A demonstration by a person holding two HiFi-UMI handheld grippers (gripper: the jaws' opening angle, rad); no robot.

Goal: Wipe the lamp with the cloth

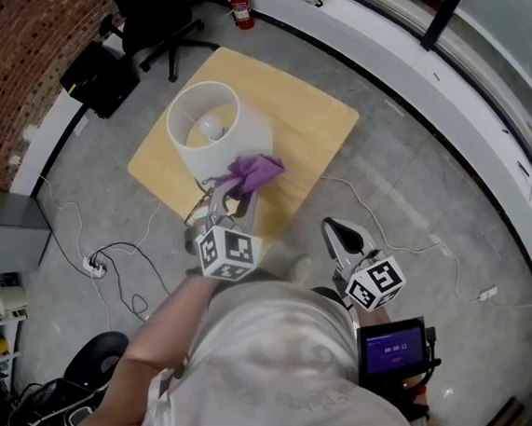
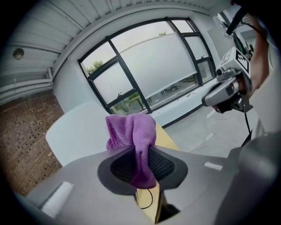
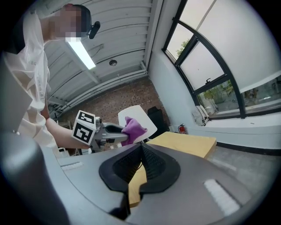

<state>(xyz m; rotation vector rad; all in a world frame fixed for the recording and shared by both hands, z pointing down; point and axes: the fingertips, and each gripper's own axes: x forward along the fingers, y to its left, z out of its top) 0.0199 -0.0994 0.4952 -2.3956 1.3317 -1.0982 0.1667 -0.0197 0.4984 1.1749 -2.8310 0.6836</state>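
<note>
A lamp with a white shade (image 1: pixel 203 127) stands on a square wooden table (image 1: pixel 304 119). My left gripper (image 1: pixel 230 192) is shut on a purple cloth (image 1: pixel 255 172), which lies against the shade's near right side. In the left gripper view the cloth (image 2: pixel 131 132) bunches up out of the left gripper (image 2: pixel 141 153), with the shade (image 2: pixel 77 132) just behind it. My right gripper (image 1: pixel 342 239) hangs off the table's near edge, to the right, its jaws together on nothing. In the right gripper view the right gripper (image 3: pixel 141 148) faces the cloth (image 3: pixel 134 128), the shade (image 3: pixel 141 115) and the left gripper (image 3: pixel 115 130).
A black office chair (image 1: pixel 159 21), a red fire extinguisher (image 1: pixel 241 4) and a black case (image 1: pixel 99 78) stand beyond the table. Cables and a power strip (image 1: pixel 93 264) lie on the floor at left, with a black bag (image 1: pixel 41 407) nearer. A window wall curves along the right.
</note>
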